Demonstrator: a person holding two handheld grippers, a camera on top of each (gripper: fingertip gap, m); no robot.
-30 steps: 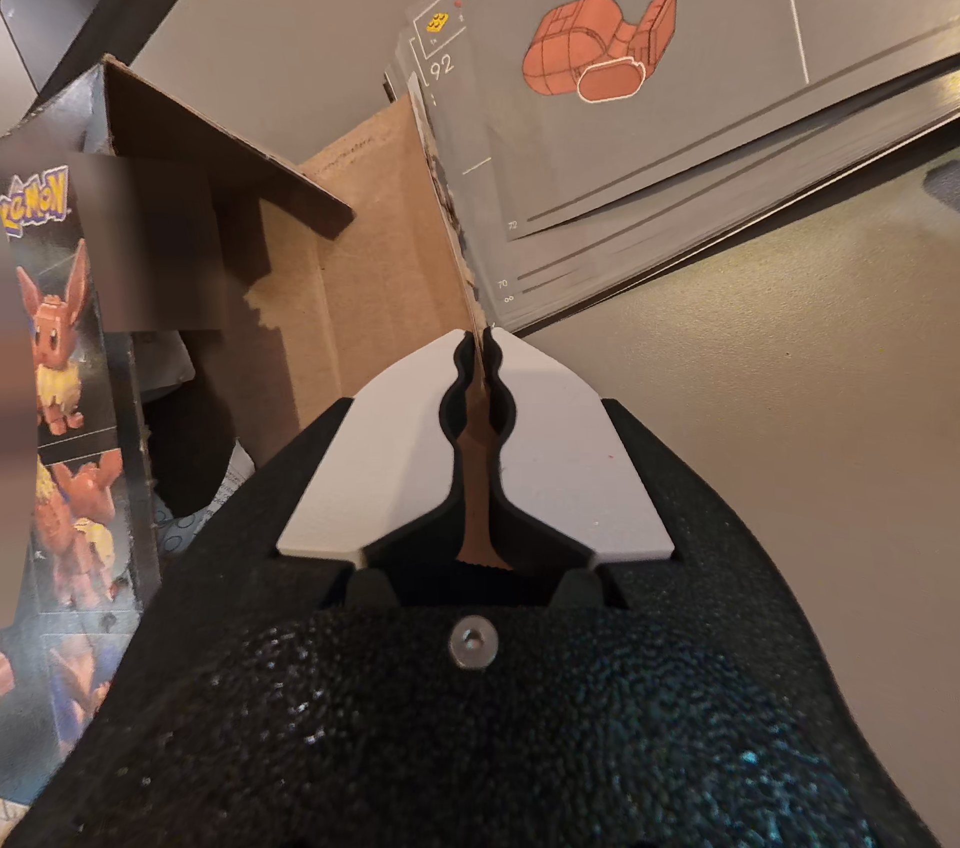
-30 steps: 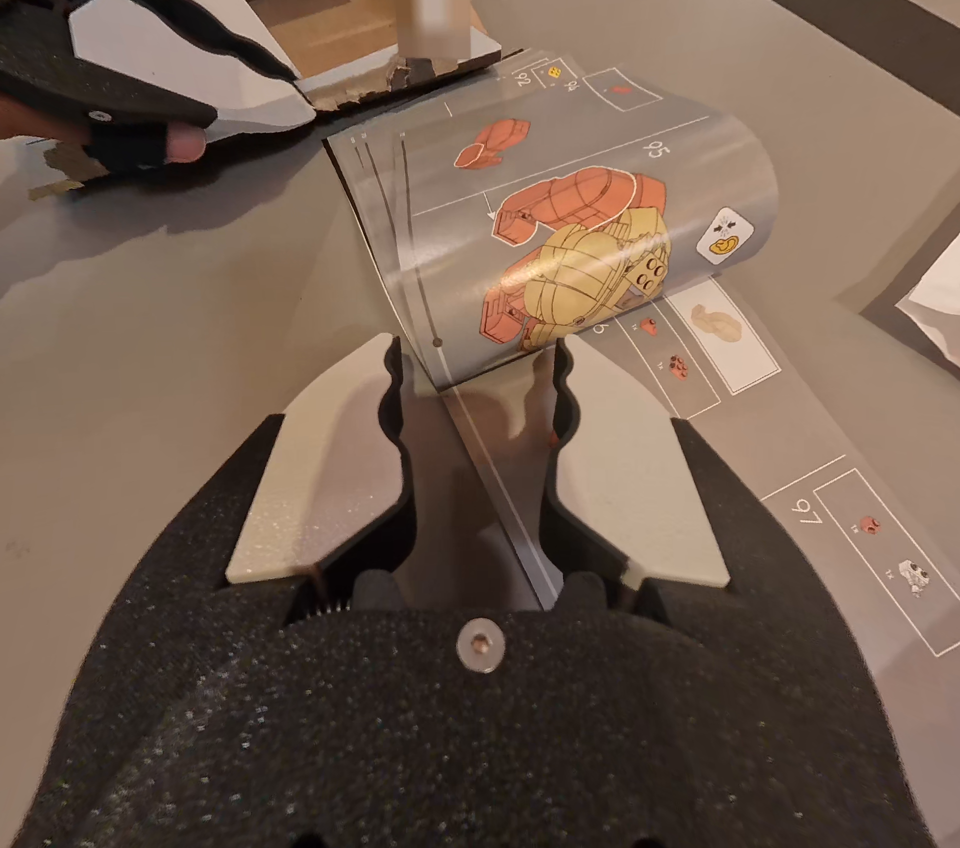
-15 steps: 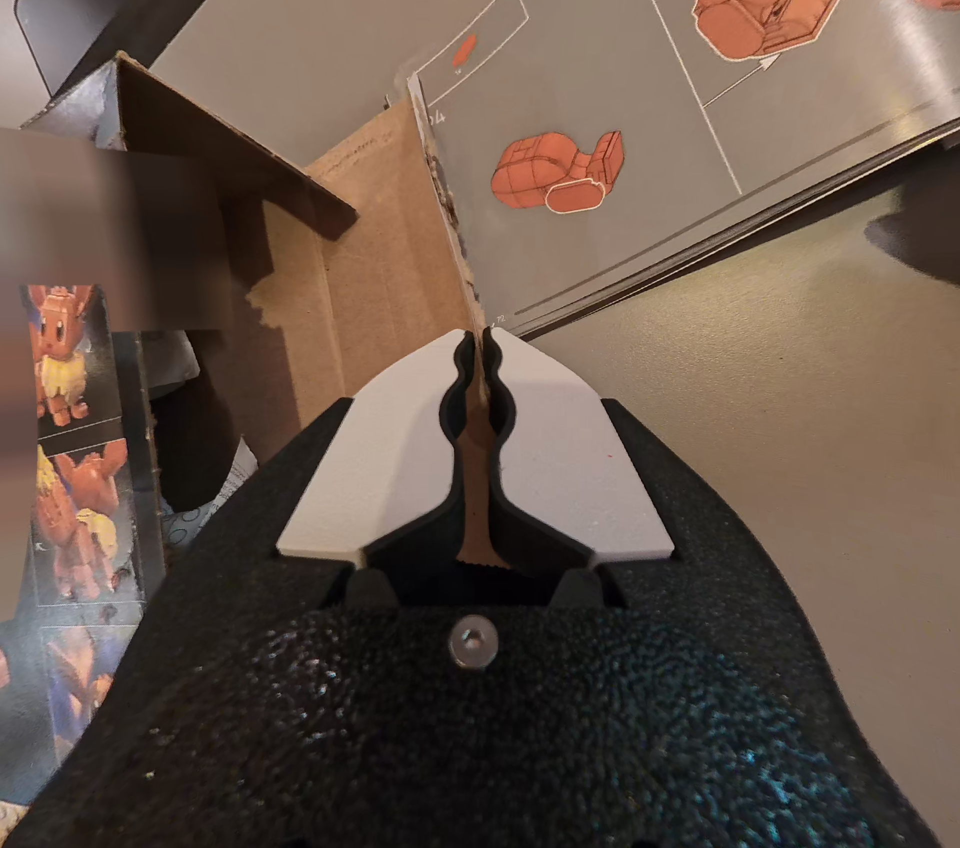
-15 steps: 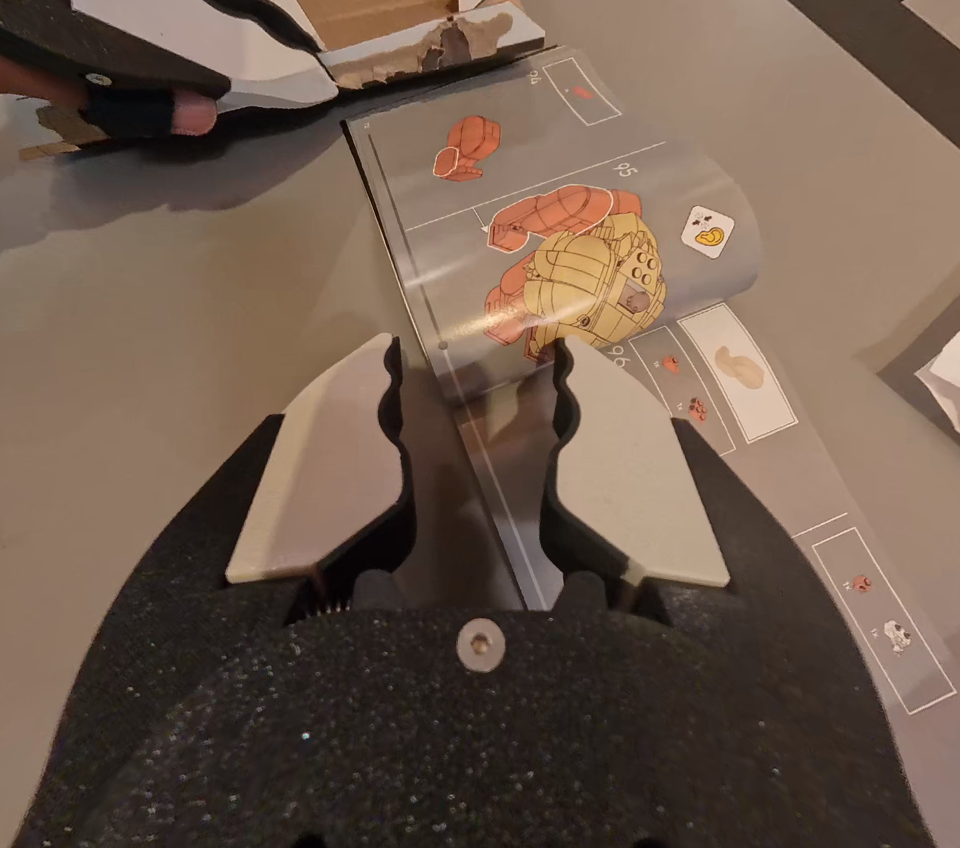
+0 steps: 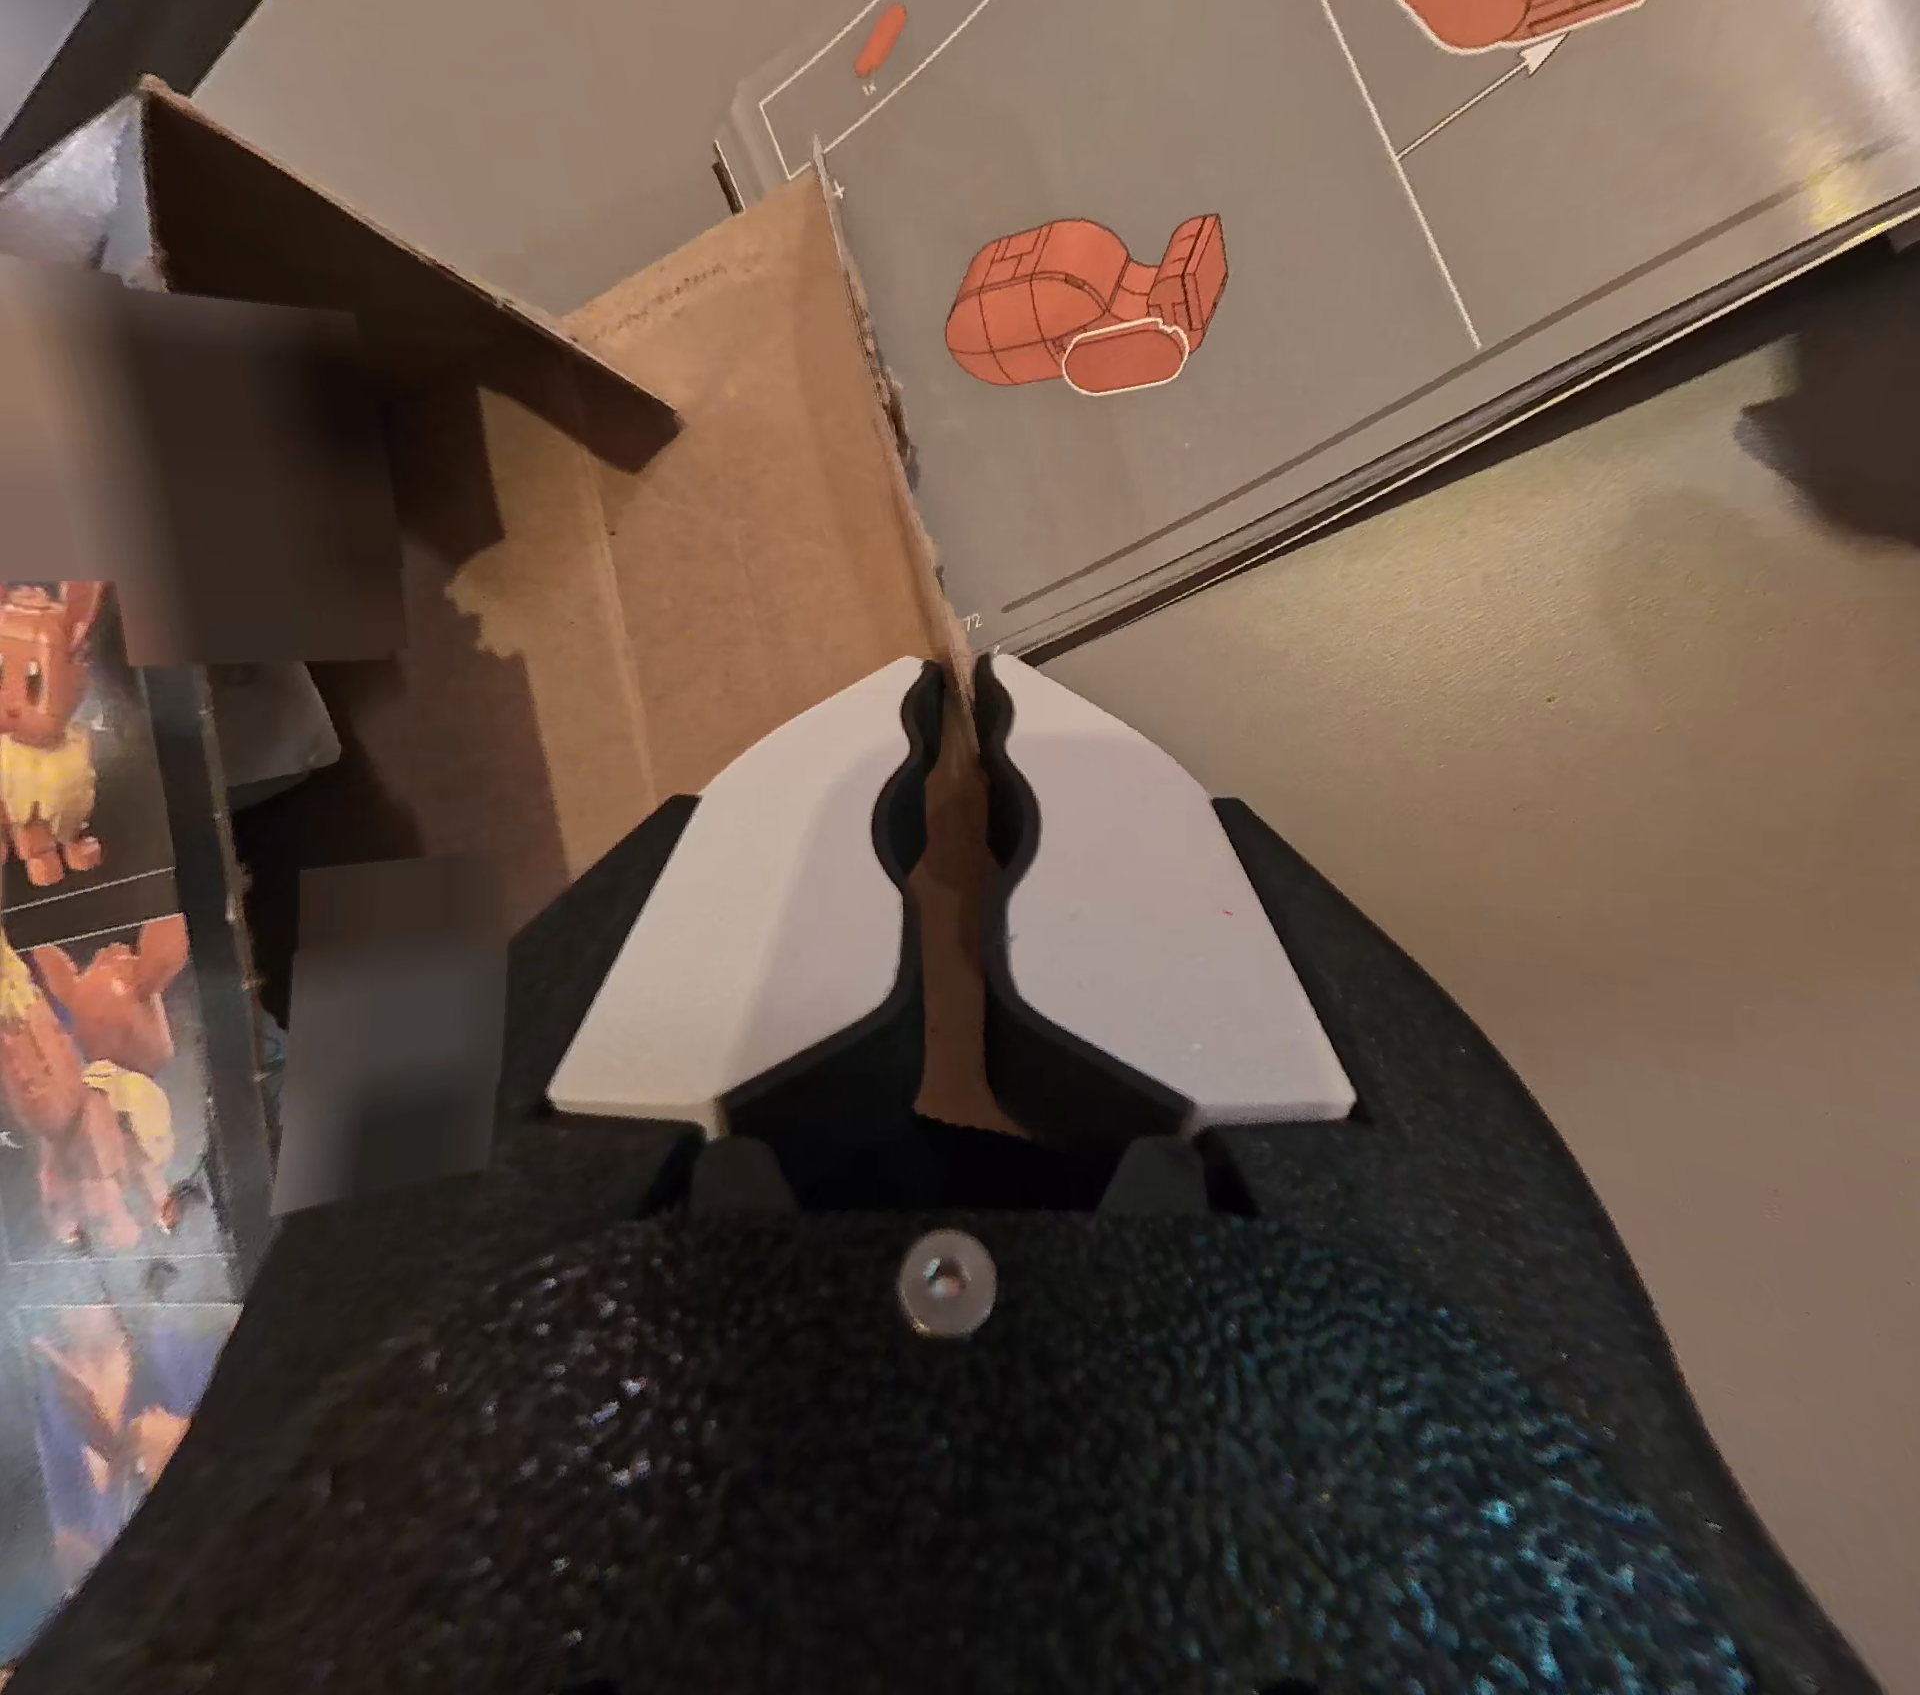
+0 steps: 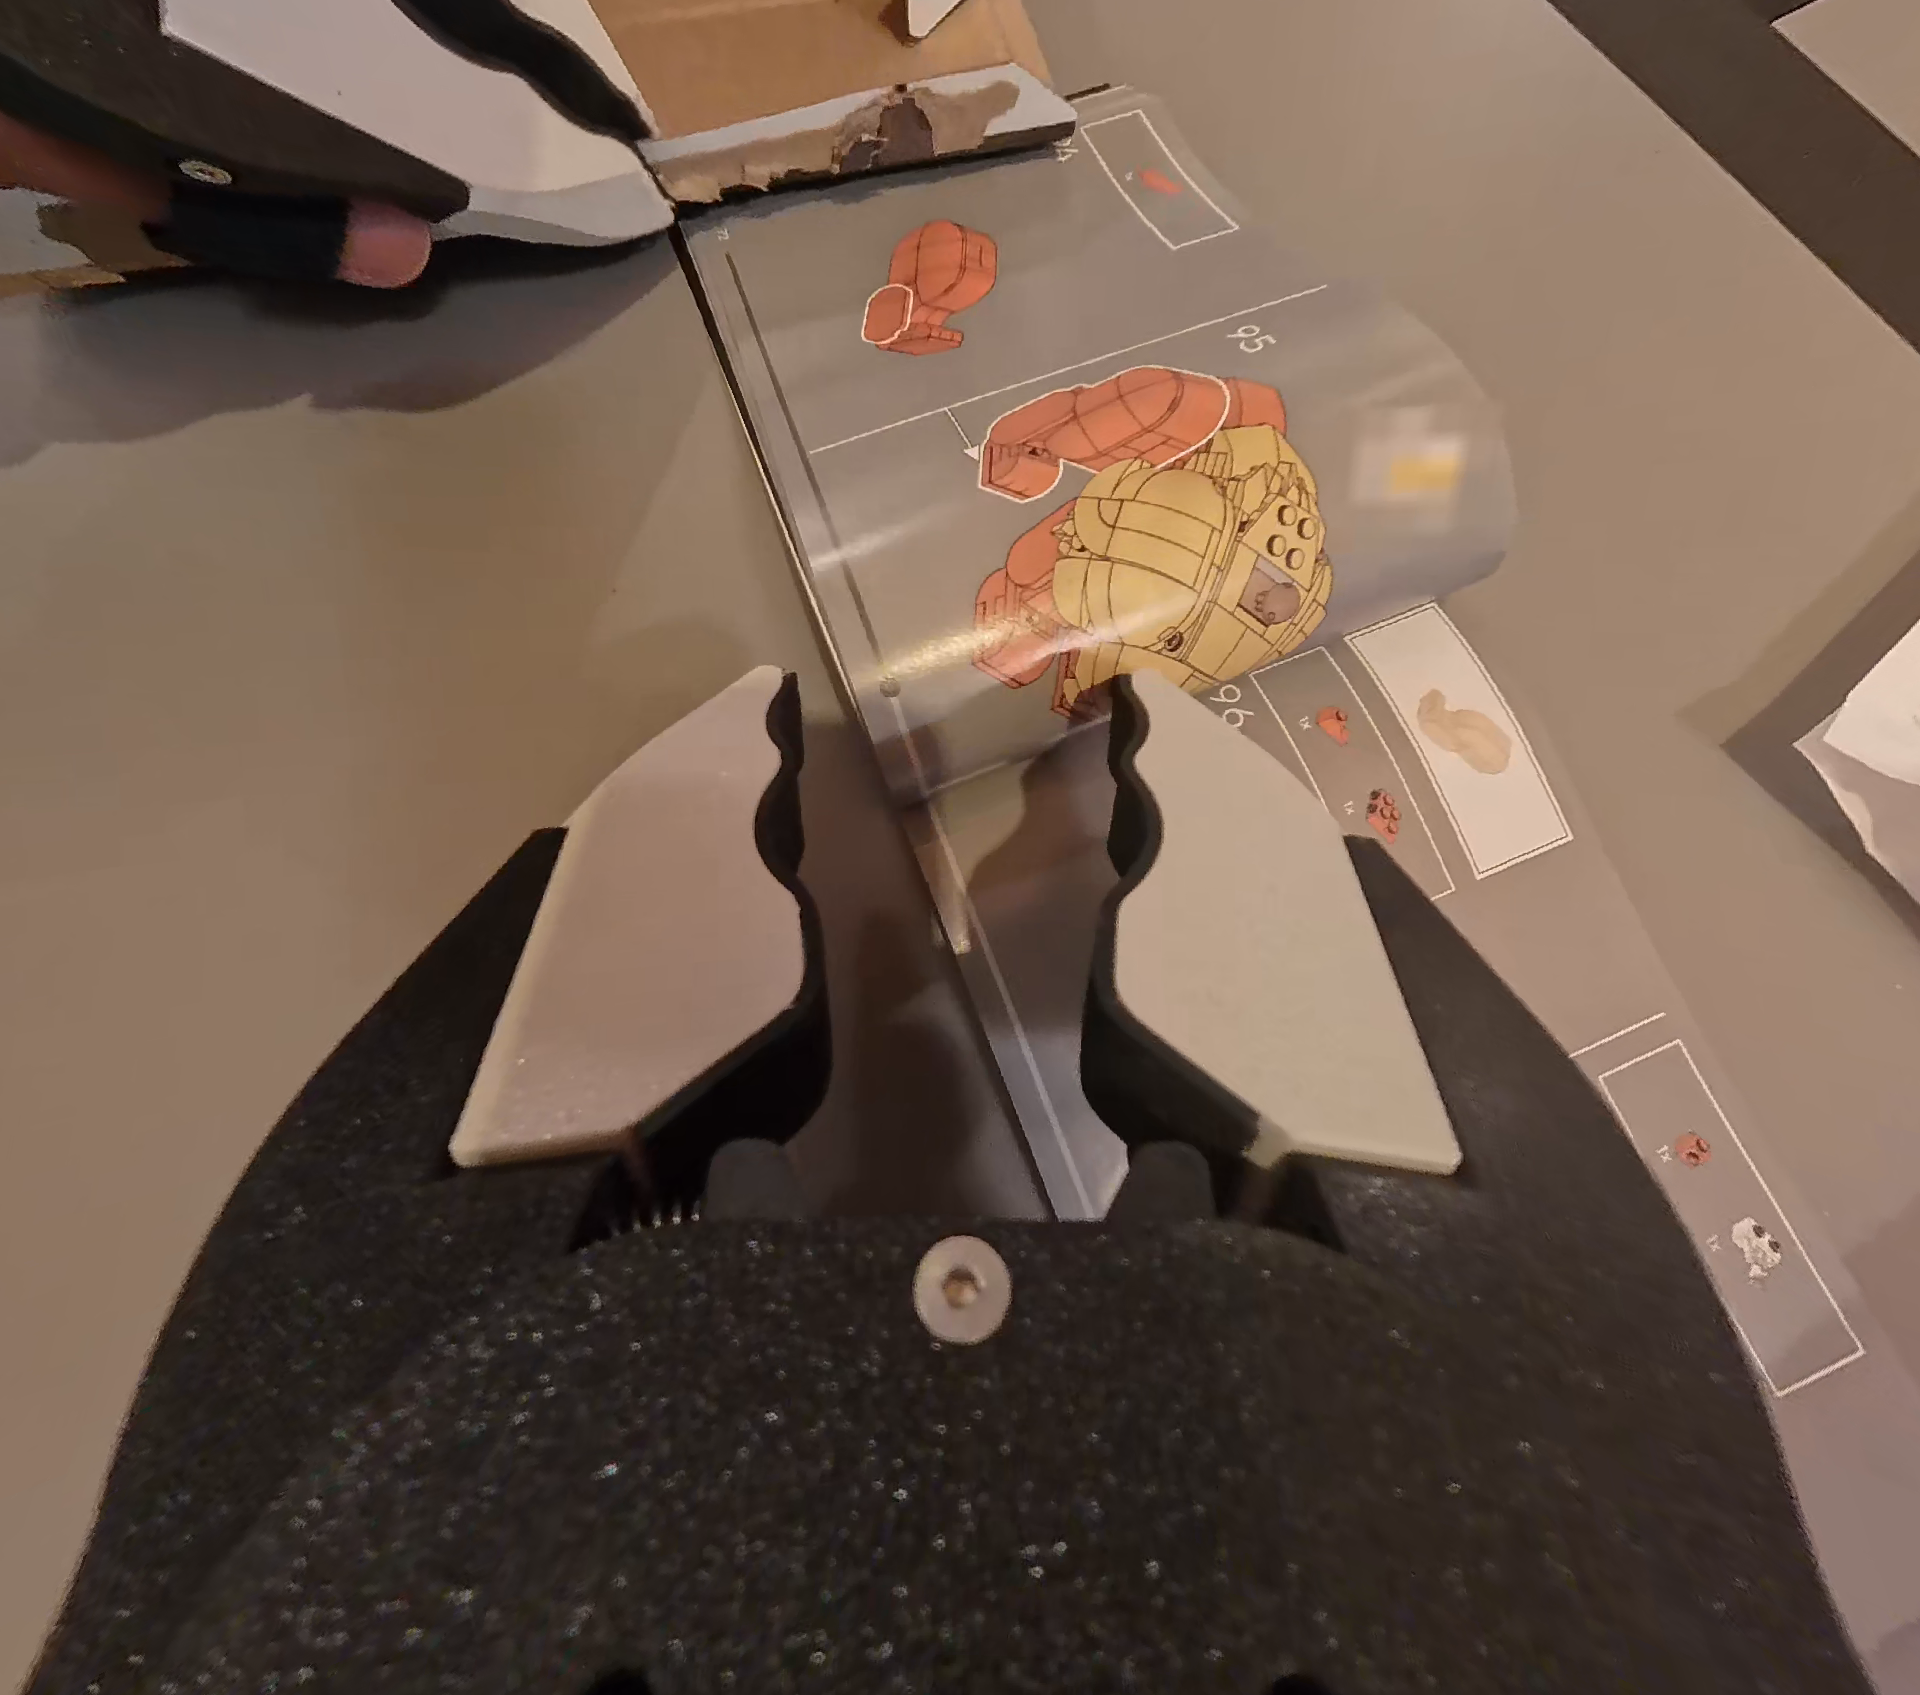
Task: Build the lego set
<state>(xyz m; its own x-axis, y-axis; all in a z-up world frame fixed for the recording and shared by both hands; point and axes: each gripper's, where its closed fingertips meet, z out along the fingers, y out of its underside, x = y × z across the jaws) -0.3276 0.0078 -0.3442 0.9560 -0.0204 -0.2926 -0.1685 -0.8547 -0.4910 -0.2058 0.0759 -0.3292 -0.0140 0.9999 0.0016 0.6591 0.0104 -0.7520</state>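
cardboard box flap [image 5: 727,440] sits clenched in the left claw [image 5: 961,689]; right claw [image 6: 951,689] gapes over a printed booklet [image 6: 1091,502].

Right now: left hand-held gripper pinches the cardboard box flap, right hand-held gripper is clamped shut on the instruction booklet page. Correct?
Not quite. The right hand-held gripper is open over the instruction booklet, clamping nothing, as the right wrist view shows. The left hand-held gripper does pinch the cardboard box flap.

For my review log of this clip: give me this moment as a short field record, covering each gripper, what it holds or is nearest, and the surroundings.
left gripper: closed on a brown cardboard flap of the open box
right gripper: open, holding nothing, over the booklet's edge
booklet: open on the table, one page curling up
box: beside the booklet's far end
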